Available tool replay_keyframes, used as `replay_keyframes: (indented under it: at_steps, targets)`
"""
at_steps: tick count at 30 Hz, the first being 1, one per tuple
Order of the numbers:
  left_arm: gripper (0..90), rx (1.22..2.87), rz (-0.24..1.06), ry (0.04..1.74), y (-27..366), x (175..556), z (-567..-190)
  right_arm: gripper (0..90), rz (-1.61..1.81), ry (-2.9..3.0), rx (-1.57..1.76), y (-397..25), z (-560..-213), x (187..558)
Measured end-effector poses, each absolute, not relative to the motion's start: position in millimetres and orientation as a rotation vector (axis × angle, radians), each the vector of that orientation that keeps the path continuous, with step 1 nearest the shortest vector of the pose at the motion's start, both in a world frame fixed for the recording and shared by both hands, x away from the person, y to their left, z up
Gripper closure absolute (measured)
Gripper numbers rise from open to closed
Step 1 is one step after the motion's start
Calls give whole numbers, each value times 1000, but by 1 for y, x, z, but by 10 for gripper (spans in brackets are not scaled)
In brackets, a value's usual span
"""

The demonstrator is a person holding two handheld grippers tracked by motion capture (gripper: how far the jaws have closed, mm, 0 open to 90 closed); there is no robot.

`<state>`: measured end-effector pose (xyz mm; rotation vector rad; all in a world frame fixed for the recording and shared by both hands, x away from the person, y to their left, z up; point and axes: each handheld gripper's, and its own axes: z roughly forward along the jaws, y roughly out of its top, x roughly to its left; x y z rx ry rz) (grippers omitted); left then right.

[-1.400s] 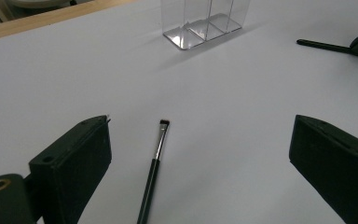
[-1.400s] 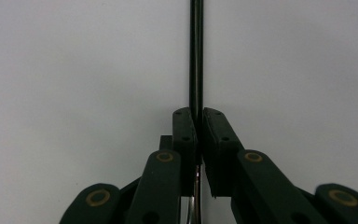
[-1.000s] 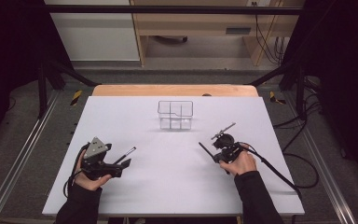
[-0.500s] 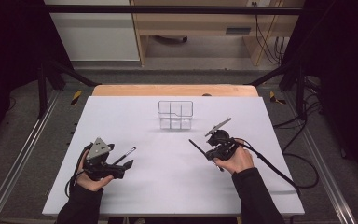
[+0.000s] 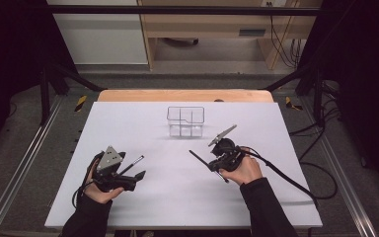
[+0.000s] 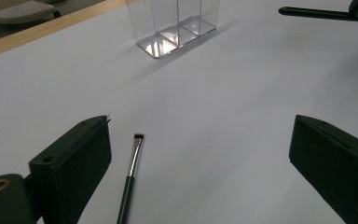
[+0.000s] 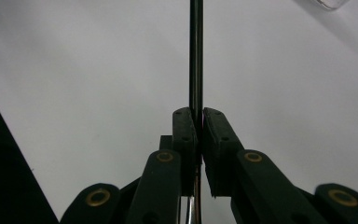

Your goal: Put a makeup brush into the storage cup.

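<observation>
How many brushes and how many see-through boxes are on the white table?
Thin black-handled makeup brushes: 2, one lying on the white table by the open left gripper (brush), one clamped in the shut right gripper (brush).
Clear plastic organiser boxes with compartments: 1.
Total: 3 things.

The clear organizer loses its top to the left gripper view's upper edge. The dark handle runs off the right gripper view's top — its tip unseen there.
</observation>
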<state>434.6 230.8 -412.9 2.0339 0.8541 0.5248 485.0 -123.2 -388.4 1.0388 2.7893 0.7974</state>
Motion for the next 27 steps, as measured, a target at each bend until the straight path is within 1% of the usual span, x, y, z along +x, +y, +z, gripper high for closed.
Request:
replay_keyframes:
  at_steps: [20, 27]
  targets:
    - [44, 2121, 570, 691, 207, 434, -393, 843, 876, 2861, 927, -108, -373, 477]
    - [44, 2196, 608, 631, 192, 437, -384, 843, 885, 2881, 893, -103, -370, 474]
